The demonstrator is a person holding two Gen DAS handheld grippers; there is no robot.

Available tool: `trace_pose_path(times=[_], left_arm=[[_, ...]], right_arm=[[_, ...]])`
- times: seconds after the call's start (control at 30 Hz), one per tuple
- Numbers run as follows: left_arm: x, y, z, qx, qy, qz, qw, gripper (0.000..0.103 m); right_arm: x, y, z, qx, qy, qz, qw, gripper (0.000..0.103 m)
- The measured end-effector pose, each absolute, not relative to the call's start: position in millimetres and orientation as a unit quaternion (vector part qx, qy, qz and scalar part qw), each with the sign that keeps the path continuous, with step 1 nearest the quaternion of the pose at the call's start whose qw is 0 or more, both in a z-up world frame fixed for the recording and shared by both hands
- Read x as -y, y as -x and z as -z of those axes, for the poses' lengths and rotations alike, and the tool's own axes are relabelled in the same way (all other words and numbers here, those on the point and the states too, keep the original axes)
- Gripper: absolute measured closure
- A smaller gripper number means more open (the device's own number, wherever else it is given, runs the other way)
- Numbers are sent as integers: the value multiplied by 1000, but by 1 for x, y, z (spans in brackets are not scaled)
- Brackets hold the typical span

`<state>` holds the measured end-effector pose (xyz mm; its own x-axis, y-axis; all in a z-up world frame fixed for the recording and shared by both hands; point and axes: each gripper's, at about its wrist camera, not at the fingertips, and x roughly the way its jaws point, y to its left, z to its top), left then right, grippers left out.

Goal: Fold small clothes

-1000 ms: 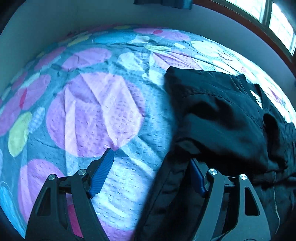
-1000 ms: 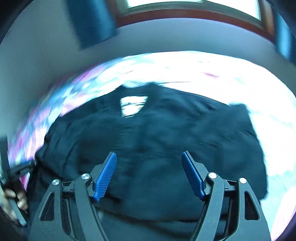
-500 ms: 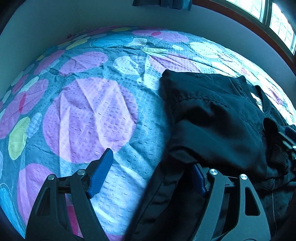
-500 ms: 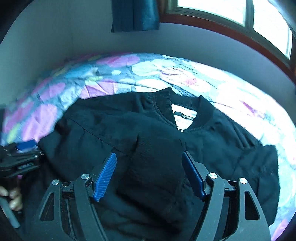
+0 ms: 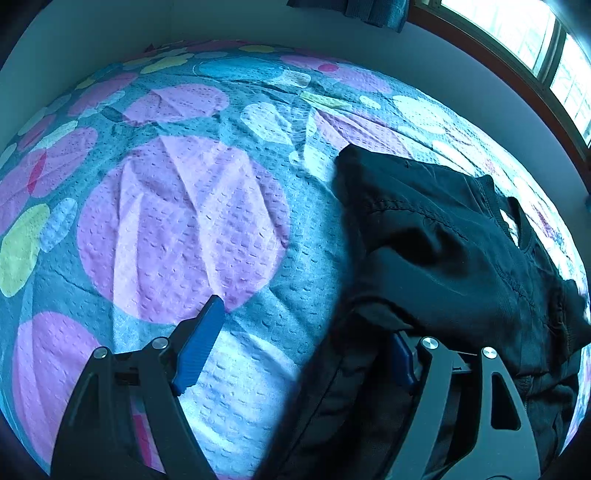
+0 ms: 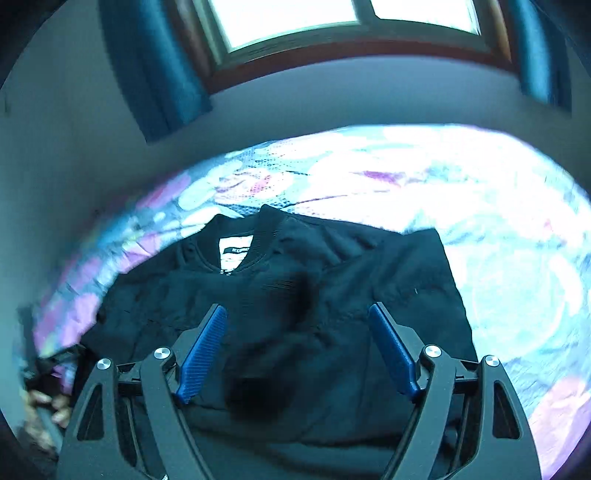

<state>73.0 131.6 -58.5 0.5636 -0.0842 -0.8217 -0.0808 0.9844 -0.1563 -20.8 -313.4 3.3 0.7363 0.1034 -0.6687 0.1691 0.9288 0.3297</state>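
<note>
A small black jacket (image 5: 443, 258) lies on the bed, its left sleeve folded in over the body. In the right wrist view the jacket (image 6: 332, 314) shows its ribbed collar and a white neck label (image 6: 236, 253). My left gripper (image 5: 303, 343) is open at the jacket's left edge; its right fingertip is hidden under a fold of black cloth and its left pad (image 5: 199, 343) is over the bedspread. My right gripper (image 6: 295, 347) is open and empty above the jacket's middle.
The bedspread (image 5: 177, 221) has purple, yellow and blue circles on grey-blue. A wall (image 6: 332, 99) with a window (image 6: 295, 22) and blue curtain (image 6: 155, 74) stands behind the bed. The left gripper and hand (image 6: 44, 402) show at the lower left of the right wrist view.
The right gripper has pulled back and tilted up, so more wall and window show. The left gripper has hardly moved and stays at the jacket's left edge.
</note>
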Motion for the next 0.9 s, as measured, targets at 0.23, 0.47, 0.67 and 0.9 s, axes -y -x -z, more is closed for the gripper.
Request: trace_pose_path(times=[0.23,0.47,0.67,0.9], left_arm=[[-133,-73,58,-468,96,0,878,24],[-139,-69,57,-460,115,-7,881,22],[-152,-65,57,-457,146,-6,877,23],[-158,-46,48,-457,160,0,875,23]], right_arm=[[356,14,56,-409,-341,-40,845,25],[327,0,52,-423,-292,-52,856,68],[313,-1,43,-413,-261,-69,870,91],[337,6,67,-437,-282,-38,853,95]])
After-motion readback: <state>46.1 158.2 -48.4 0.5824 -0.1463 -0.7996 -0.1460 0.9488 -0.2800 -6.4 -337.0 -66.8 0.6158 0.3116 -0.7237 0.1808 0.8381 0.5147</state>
